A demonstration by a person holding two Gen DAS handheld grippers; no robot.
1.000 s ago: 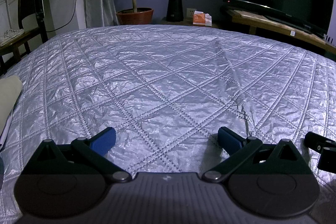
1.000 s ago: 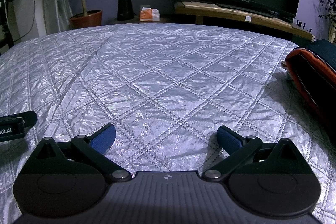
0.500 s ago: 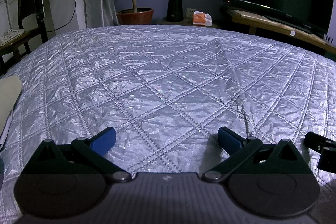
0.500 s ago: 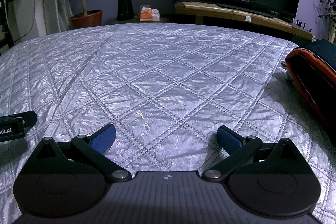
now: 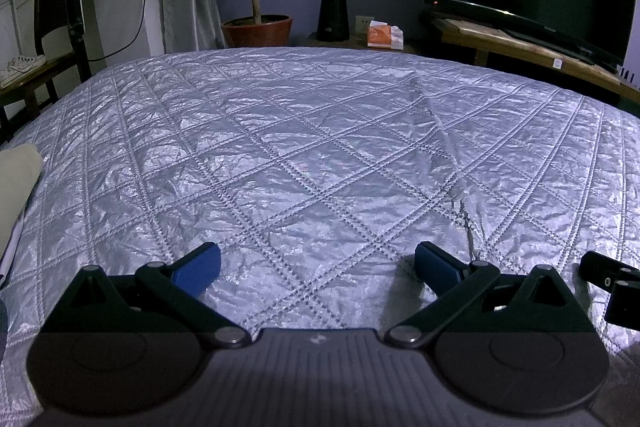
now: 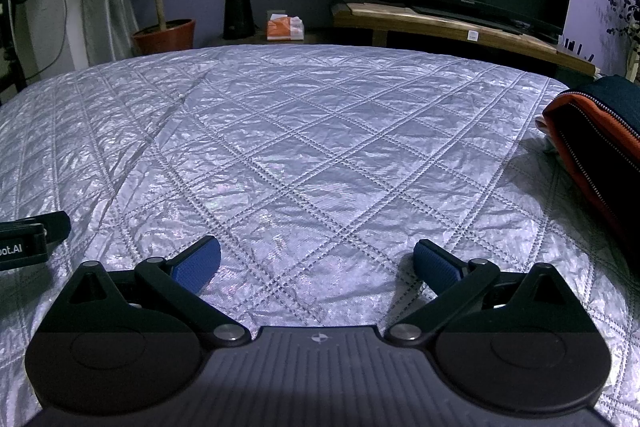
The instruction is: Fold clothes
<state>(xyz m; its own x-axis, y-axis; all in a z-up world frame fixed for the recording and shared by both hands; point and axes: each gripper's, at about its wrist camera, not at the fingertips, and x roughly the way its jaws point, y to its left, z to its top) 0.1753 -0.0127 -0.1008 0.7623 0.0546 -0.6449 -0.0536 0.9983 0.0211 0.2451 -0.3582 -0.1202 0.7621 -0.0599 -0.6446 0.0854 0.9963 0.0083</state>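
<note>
— What are we working on?
— A bed under a silver quilted cover. At our right edge lies a dark garment with orange lining and a zip.
— And left?
— A cream cloth, perhaps folded.

1. Shiny silver quilted bedspread, stitched in a diamond grid.
2. Dark navy zipped garment with orange lining, at the bedspread's right edge.
3. Pale beige folded cloth, at its left edge.
4. Blue ribbed pads on black left gripper and right gripper.
5. Terracotta plant pot.
</note>
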